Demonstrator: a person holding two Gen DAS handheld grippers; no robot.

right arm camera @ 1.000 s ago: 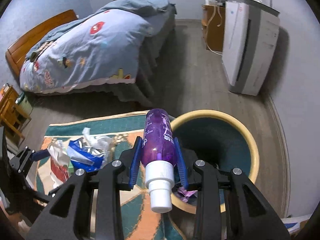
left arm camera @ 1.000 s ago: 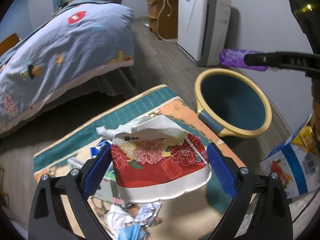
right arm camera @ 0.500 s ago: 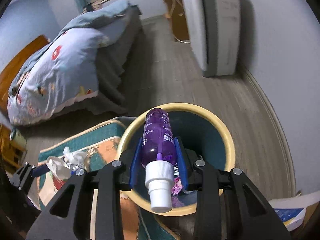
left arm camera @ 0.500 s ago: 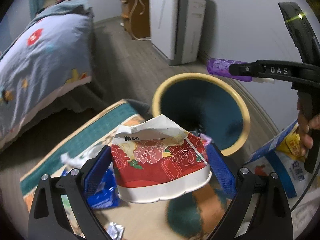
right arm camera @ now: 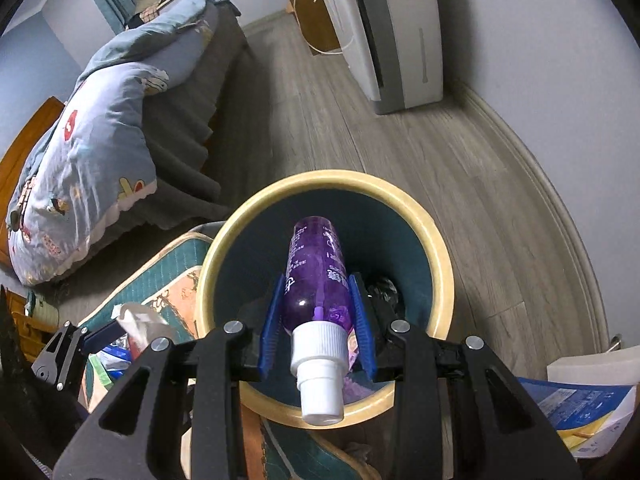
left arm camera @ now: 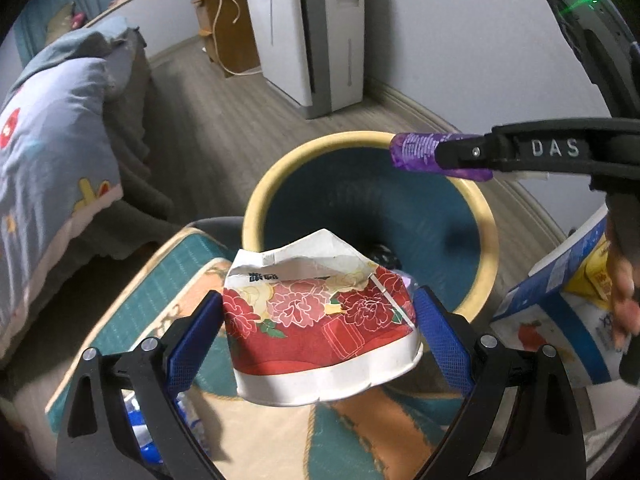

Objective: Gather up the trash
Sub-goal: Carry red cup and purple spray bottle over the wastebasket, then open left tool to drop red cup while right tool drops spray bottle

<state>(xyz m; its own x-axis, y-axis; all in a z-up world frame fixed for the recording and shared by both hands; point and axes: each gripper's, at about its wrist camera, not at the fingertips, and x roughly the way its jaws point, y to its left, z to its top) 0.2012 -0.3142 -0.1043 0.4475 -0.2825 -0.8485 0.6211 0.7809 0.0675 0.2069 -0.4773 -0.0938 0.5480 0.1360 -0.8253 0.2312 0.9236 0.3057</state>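
My left gripper [left arm camera: 318, 320] is shut on a crushed red floral paper cup [left arm camera: 320, 320], held just short of the near rim of a teal bin with a cream rim [left arm camera: 256, 208]. My right gripper [right arm camera: 318, 316] is shut on a purple spray bottle [right arm camera: 316, 276] with a white cap, held over the mouth of the bin [right arm camera: 440, 248]. In the left wrist view the purple bottle [left arm camera: 416, 150] and the right gripper's black arm hang above the bin's far right rim. Dark rubbish lies at the bin's bottom.
A patterned rug [left arm camera: 168, 280] with loose wrappers [right arm camera: 120, 344] lies left of the bin. A bed with a blue quilt [right arm camera: 92, 120] stands at the left, a white air purifier [right arm camera: 396, 28] by the wall. A blue and white carton [left arm camera: 560, 320] sits at the right.
Both grippers have moved toward the bin, which now fills the middle of both views. The purple bottle now hangs over the bin's mouth, and the cup has come up to its near rim.
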